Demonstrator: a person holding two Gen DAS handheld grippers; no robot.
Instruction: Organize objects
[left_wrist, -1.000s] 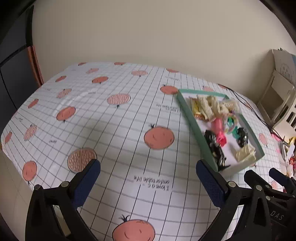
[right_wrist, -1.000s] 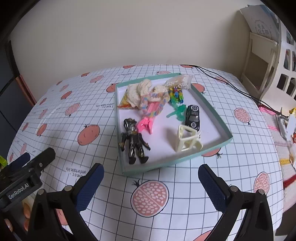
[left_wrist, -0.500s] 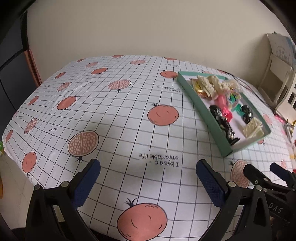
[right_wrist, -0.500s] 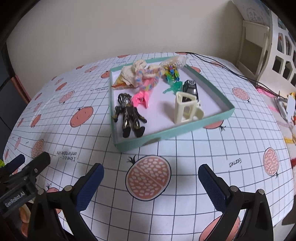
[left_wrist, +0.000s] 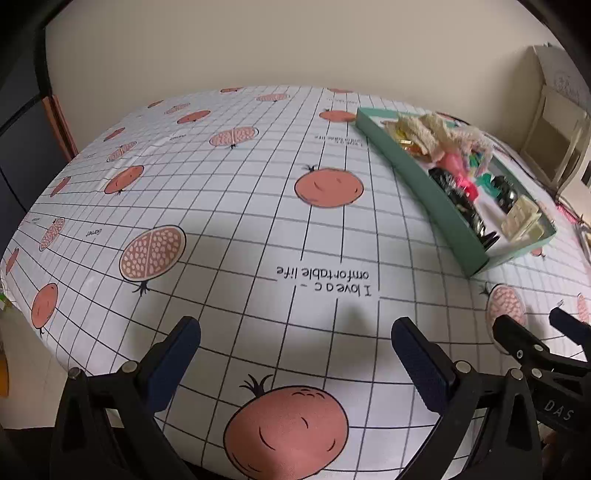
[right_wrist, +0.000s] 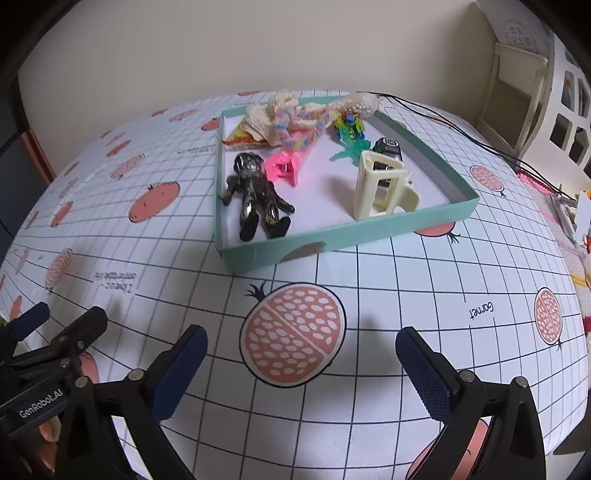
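Observation:
A shallow teal tray (right_wrist: 332, 240) (left_wrist: 417, 184) sits on the fruit-print tablecloth and holds small toys. Inside lie a black and gold action figure (right_wrist: 255, 195), a pink clip (right_wrist: 284, 168), a cream plastic frame (right_wrist: 380, 188), a black toy car (right_wrist: 388, 147), green bits (right_wrist: 351, 129) and a knotted rope toy (right_wrist: 284, 118). My right gripper (right_wrist: 301, 350) is open and empty, low over the cloth in front of the tray. My left gripper (left_wrist: 295, 349) is open and empty too, left of the tray near the table's front edge.
Black cables (right_wrist: 443, 118) run over the cloth behind the tray. A cream shelf unit (right_wrist: 517, 81) stands at the right by the wall. Small clutter (right_wrist: 569, 214) lies past the table's right edge. Bare cloth (left_wrist: 203, 177) spreads left of the tray.
Both grippers have pulled back and dropped lower toward the table's near edge, so the tray looks farther and flatter. Both stay open. Nothing in the tray has moved.

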